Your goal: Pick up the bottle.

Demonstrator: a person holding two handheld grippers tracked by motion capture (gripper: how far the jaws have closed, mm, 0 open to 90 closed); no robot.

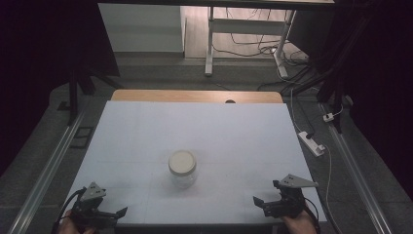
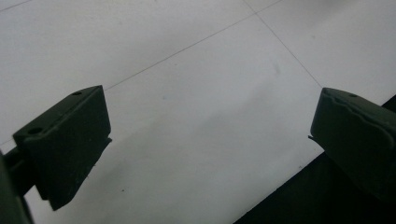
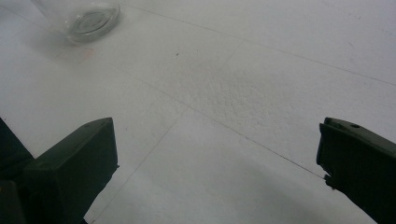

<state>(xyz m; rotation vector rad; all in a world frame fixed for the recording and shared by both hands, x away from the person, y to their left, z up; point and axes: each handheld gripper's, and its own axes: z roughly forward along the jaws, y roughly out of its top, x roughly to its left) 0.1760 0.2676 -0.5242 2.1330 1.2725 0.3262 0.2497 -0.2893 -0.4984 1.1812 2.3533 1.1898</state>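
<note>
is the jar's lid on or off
On. The glass jar stands upright on the white table, its pale lid covering the mouth.

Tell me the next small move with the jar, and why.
Probably bring the right tongs forward and inward toward the glass jar. Both tongs sit open at the near edge of the white table, holding nothing, and the left tongs are equally far off. The jar stands upright, lid on, untouched between them, and its base already shows in the right gripper view.
</note>
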